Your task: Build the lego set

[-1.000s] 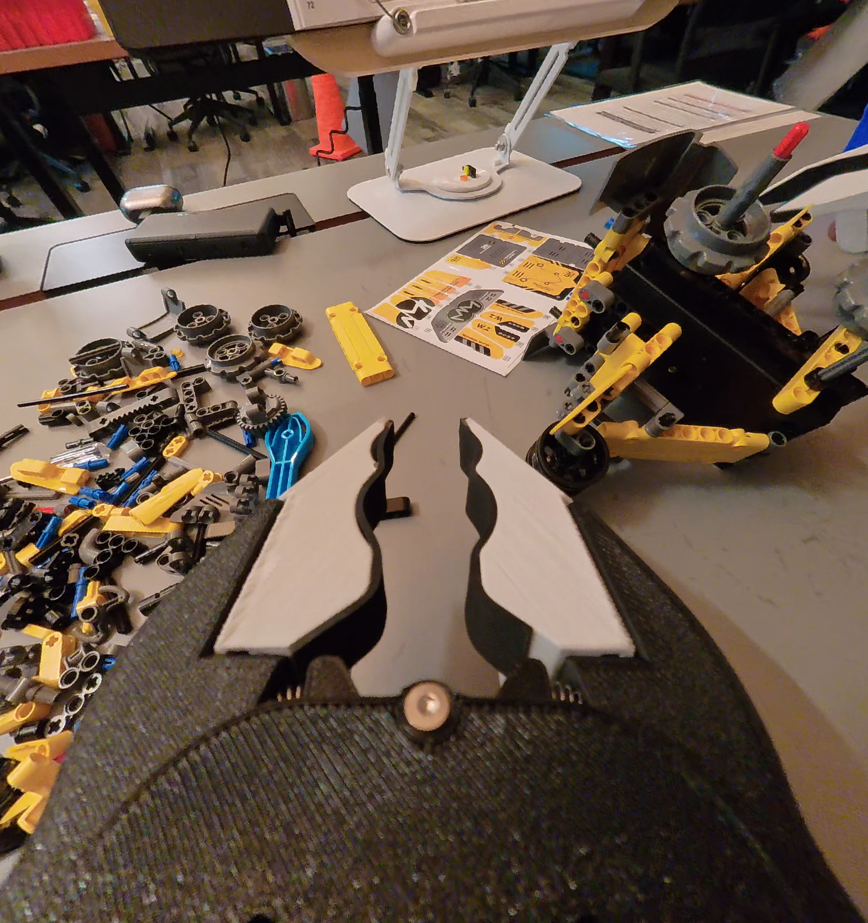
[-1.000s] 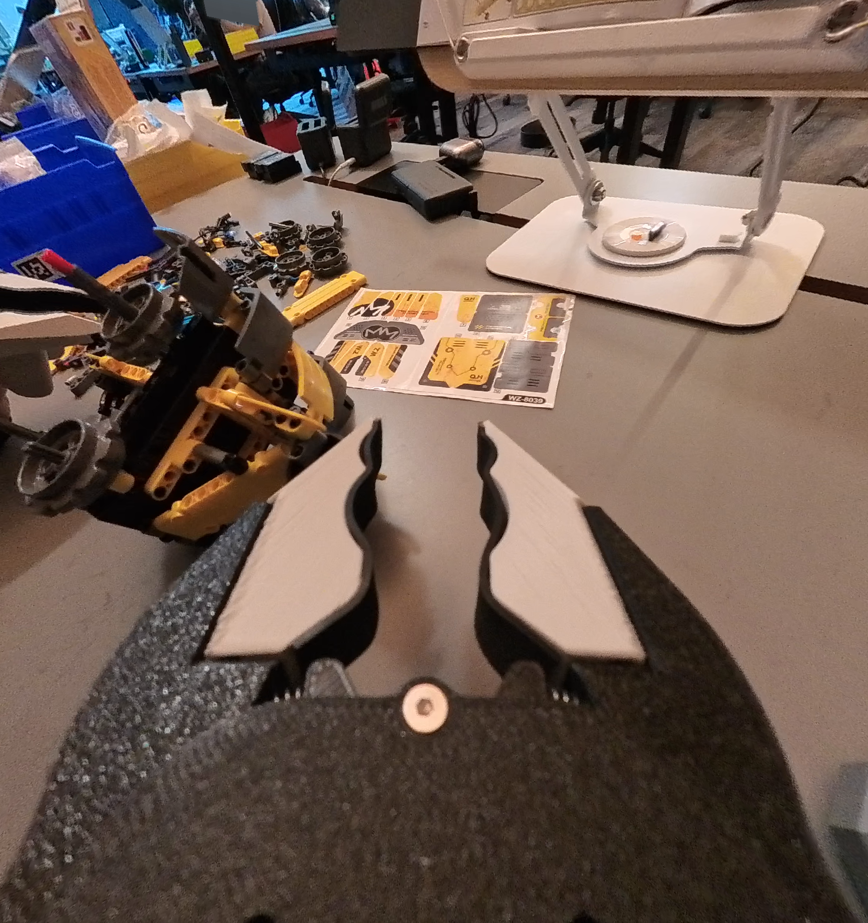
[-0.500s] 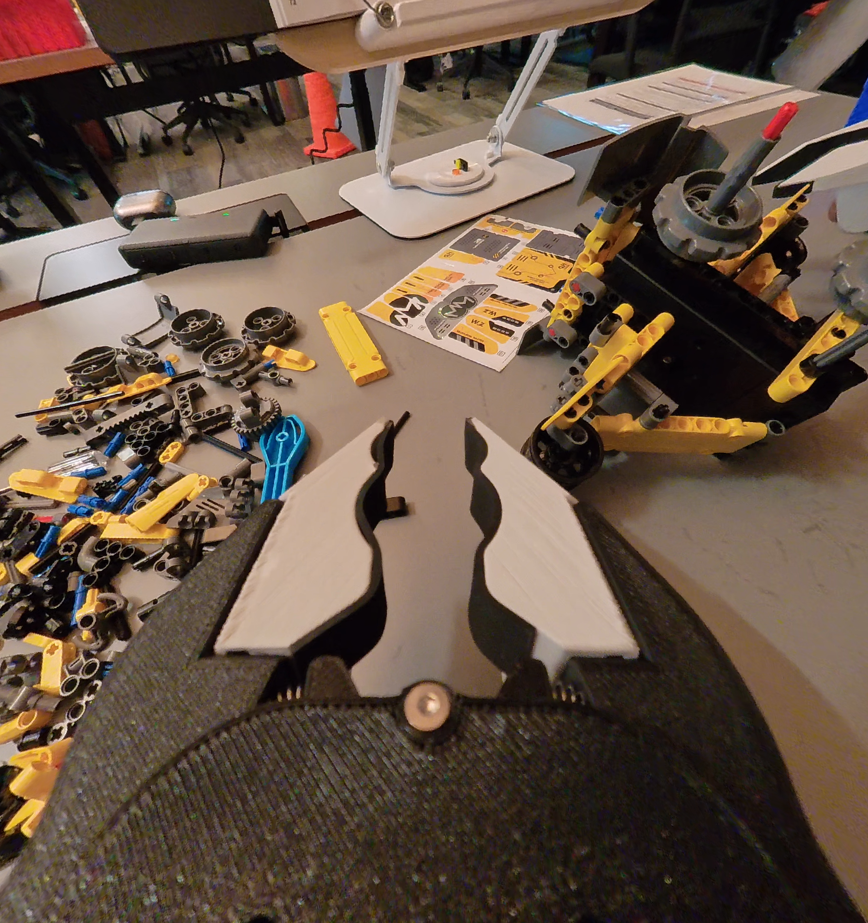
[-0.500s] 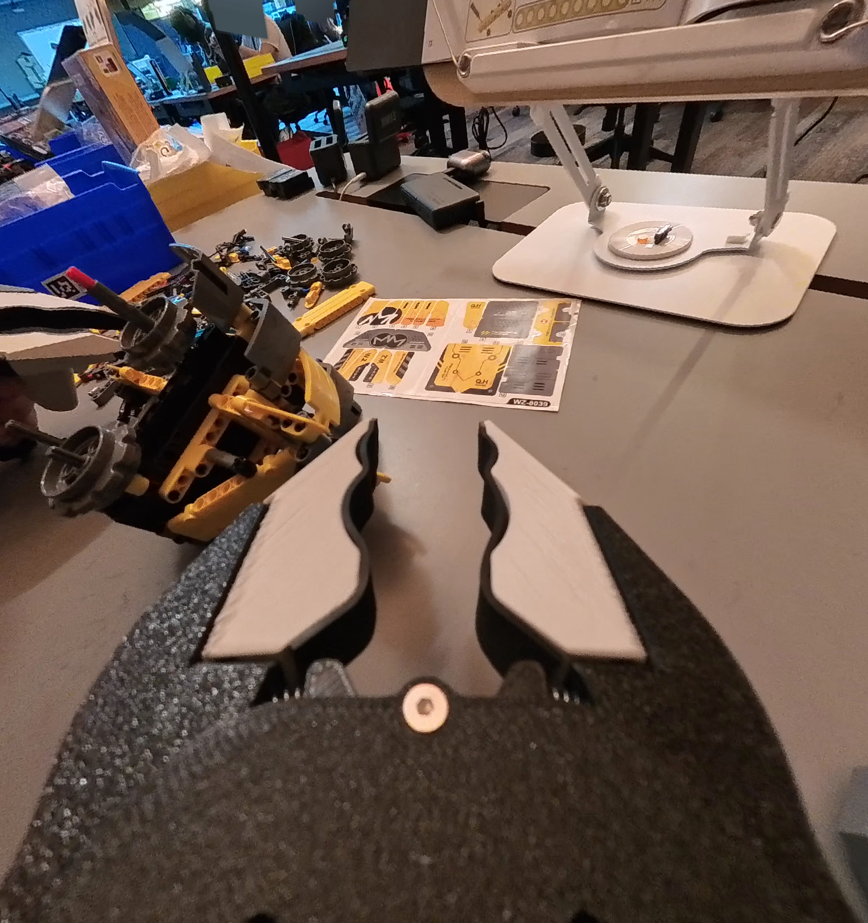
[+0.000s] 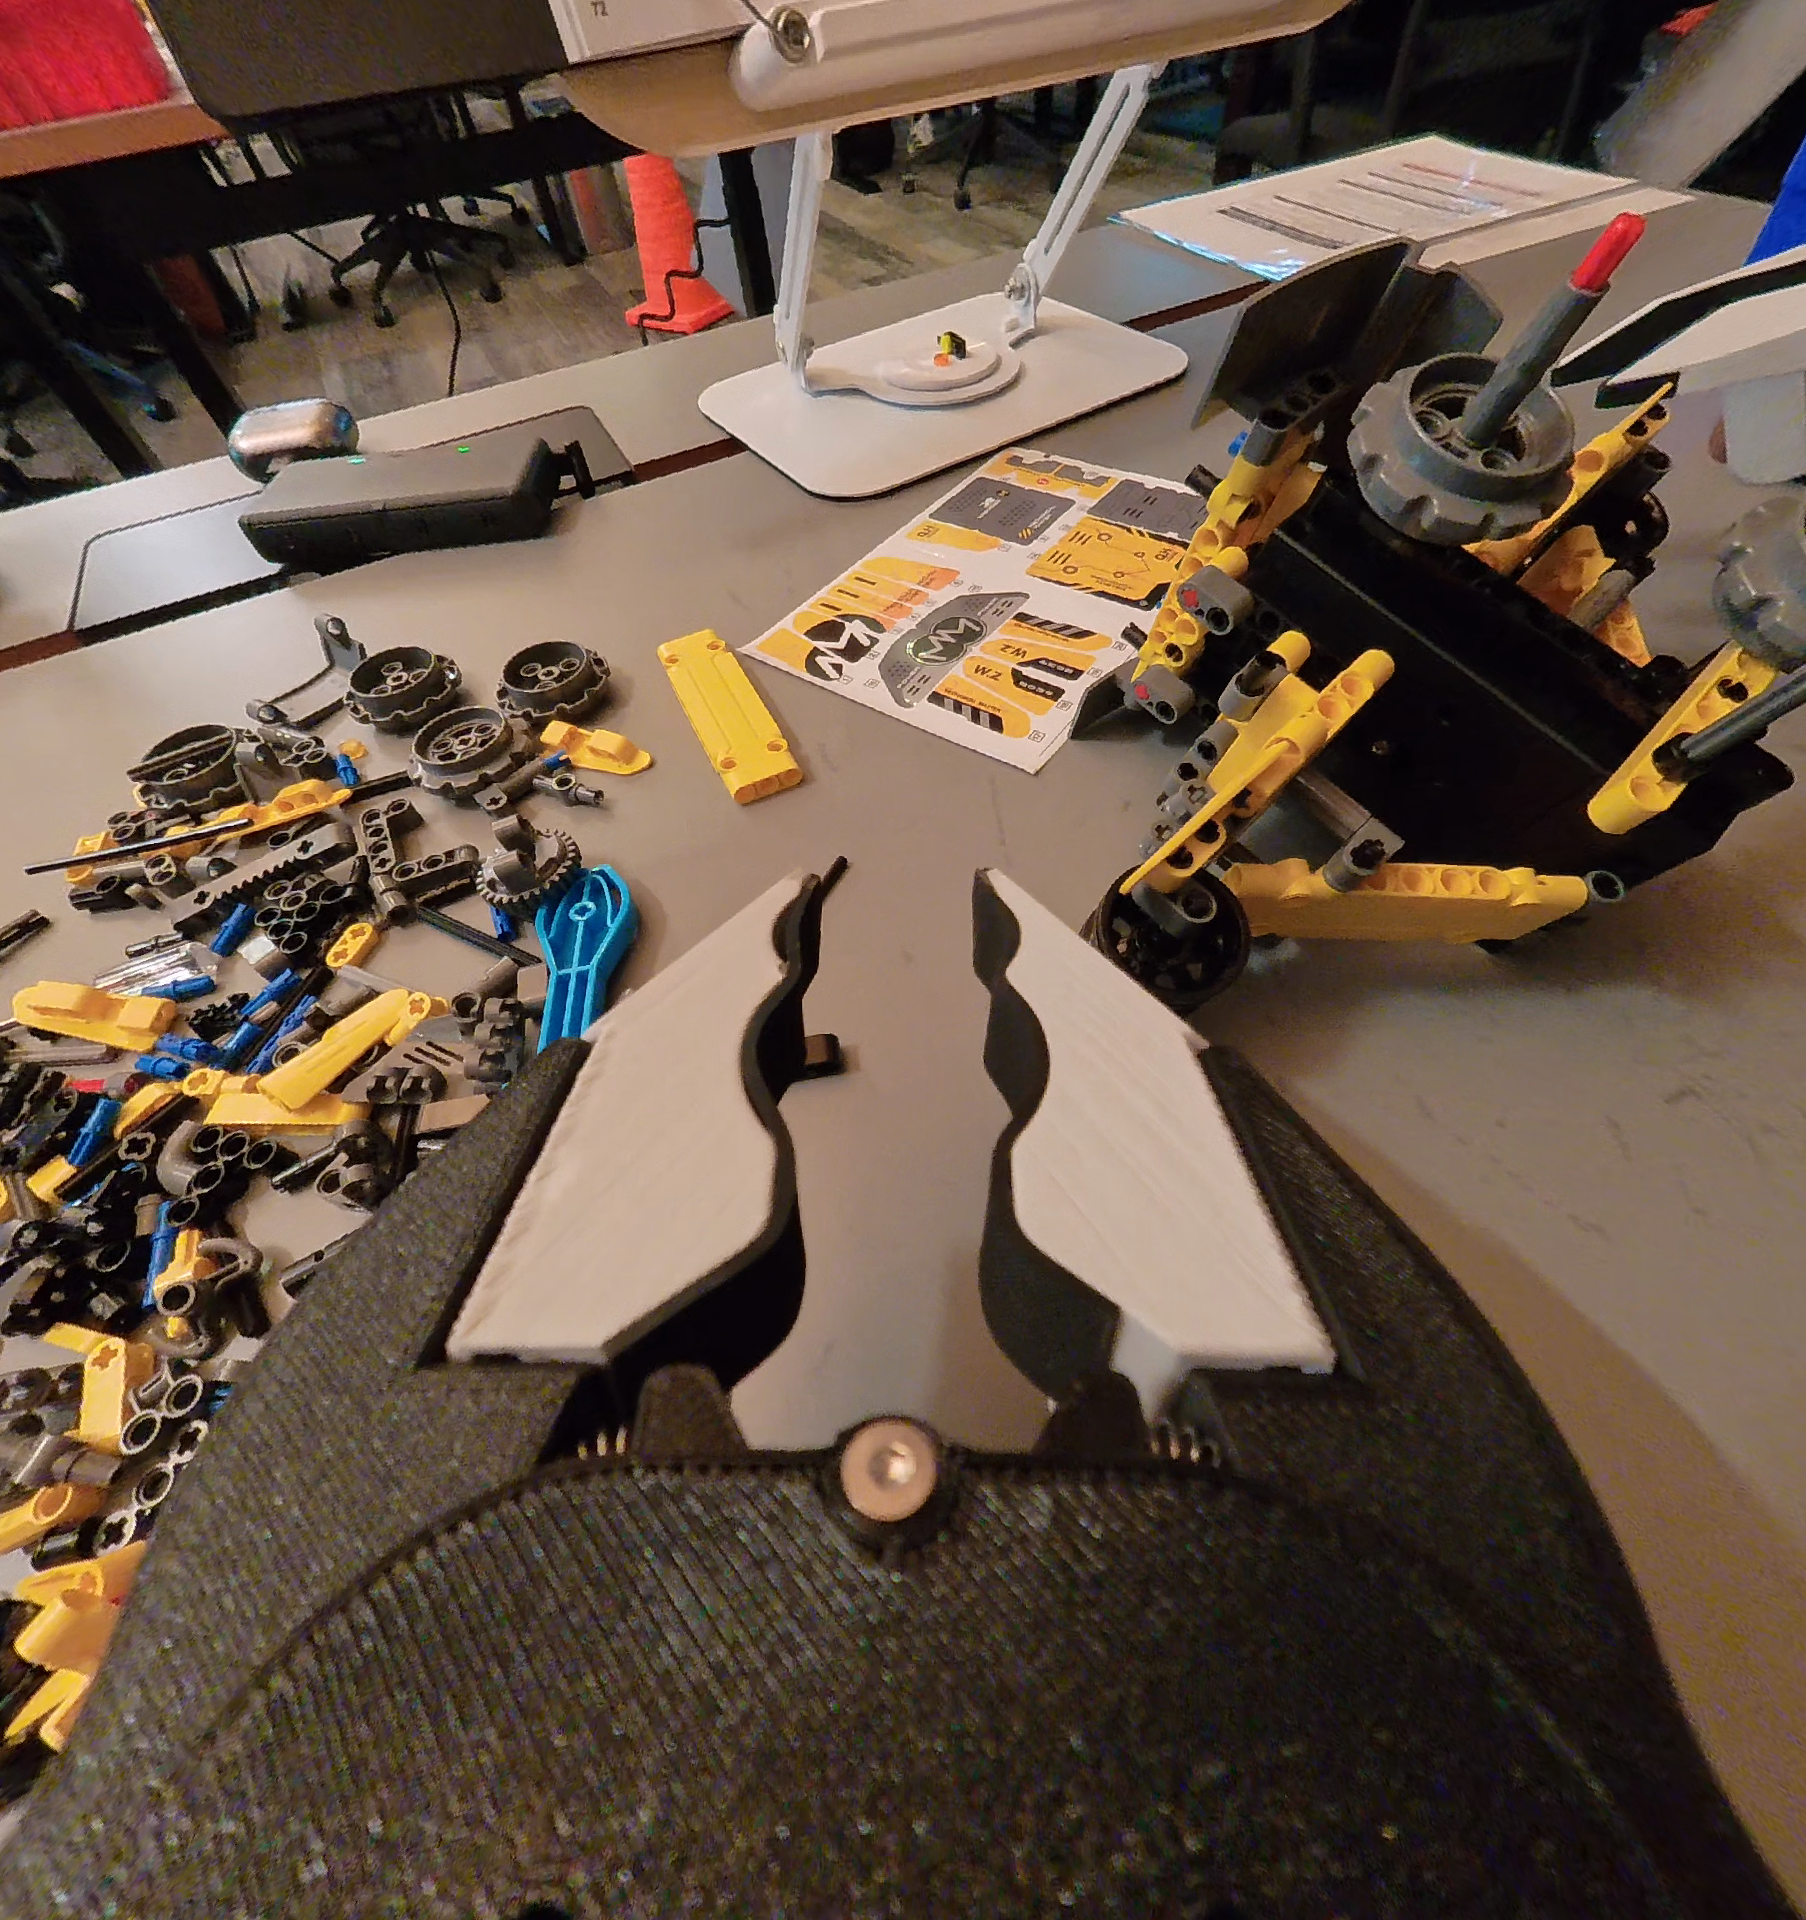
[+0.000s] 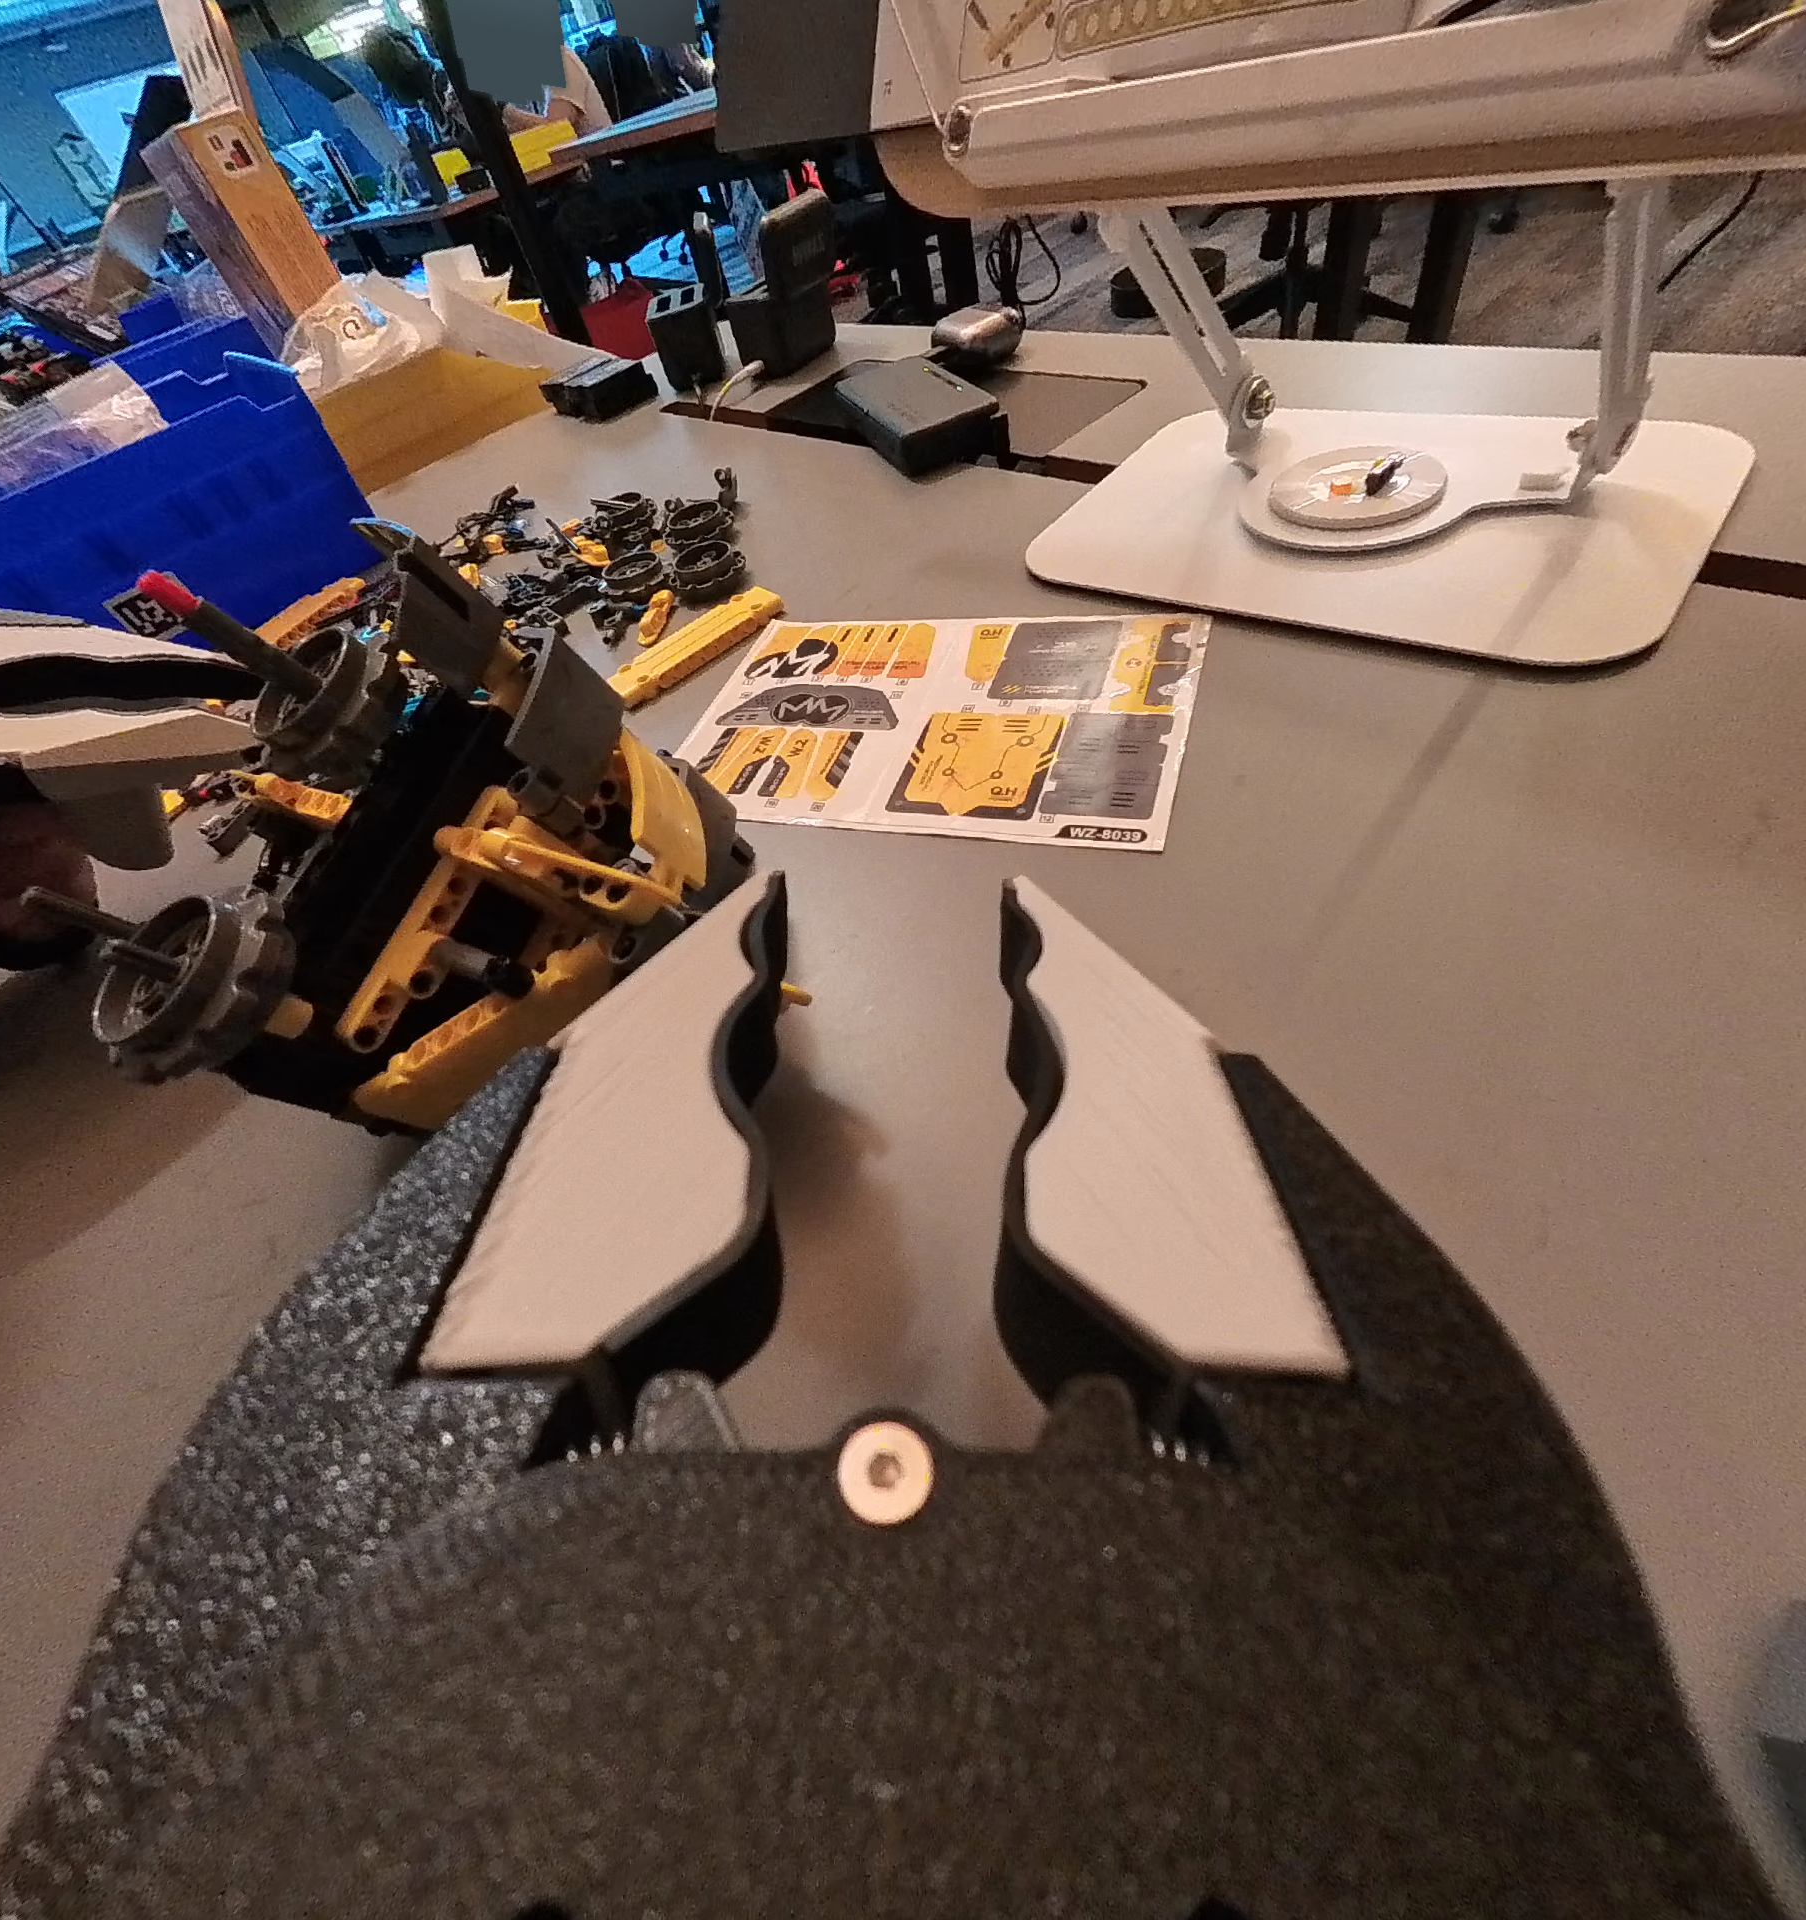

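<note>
Grey bench (image 5: 1501,1195) stretching wide here, a dark seam running across its far side. A white stand (image 6: 1398,540) sits on its flat base, two slanted arms lifting a pale tray overhead. Beyond the edge, office chairs (image 5: 400,249) on castors over a patterned carpet, an orange cone (image 5: 670,249) standing among the legs of dark desks. Off to the far side, a blue bin (image 6: 151,509), a yellow box (image 6: 431,416), and more desks back in a cool bluish light.
</note>
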A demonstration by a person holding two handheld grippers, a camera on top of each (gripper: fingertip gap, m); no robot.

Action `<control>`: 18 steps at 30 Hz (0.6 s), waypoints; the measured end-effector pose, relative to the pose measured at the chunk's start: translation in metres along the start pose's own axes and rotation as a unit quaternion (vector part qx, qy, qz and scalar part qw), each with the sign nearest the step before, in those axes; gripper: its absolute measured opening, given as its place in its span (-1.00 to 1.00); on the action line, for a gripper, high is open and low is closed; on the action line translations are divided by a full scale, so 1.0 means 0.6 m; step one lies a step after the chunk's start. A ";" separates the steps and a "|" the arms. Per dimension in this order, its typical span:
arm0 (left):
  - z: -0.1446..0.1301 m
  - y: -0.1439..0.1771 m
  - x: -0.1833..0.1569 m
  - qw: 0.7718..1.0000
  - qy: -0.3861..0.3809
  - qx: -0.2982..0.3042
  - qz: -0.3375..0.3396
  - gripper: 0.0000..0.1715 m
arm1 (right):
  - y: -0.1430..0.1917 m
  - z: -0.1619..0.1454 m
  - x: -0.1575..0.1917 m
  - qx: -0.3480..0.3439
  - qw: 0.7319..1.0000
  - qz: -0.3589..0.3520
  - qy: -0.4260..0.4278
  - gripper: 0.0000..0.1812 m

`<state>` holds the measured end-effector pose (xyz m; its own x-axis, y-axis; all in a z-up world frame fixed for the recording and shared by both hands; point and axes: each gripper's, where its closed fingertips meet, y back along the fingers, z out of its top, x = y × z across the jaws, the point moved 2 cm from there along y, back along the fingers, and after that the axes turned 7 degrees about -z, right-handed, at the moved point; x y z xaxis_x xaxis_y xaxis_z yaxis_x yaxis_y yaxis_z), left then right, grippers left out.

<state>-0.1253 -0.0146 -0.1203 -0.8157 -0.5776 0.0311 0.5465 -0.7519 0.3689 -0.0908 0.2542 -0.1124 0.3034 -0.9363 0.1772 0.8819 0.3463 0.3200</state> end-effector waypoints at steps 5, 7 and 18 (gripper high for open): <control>-0.001 -0.002 0.000 1.000 -0.002 0.005 0.001 -0.69 | 0.000 0.000 0.001 0.001 1.000 0.001 0.001 -0.56; -0.003 -0.003 -0.001 1.000 -0.005 0.008 0.002 -0.69 | 0.000 0.000 0.001 0.001 1.000 0.002 0.002 -0.56; -0.008 -0.010 -0.004 0.999 -0.019 0.024 0.007 -0.68 | 0.001 0.000 0.007 0.000 1.000 0.011 0.010 -0.56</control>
<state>-0.1259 -0.0102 -0.1273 -0.8152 -0.5748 0.0713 0.5487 -0.7268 0.4131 -0.0888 0.2503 -0.1116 0.3294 -0.9296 0.1650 0.8754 0.3662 0.3154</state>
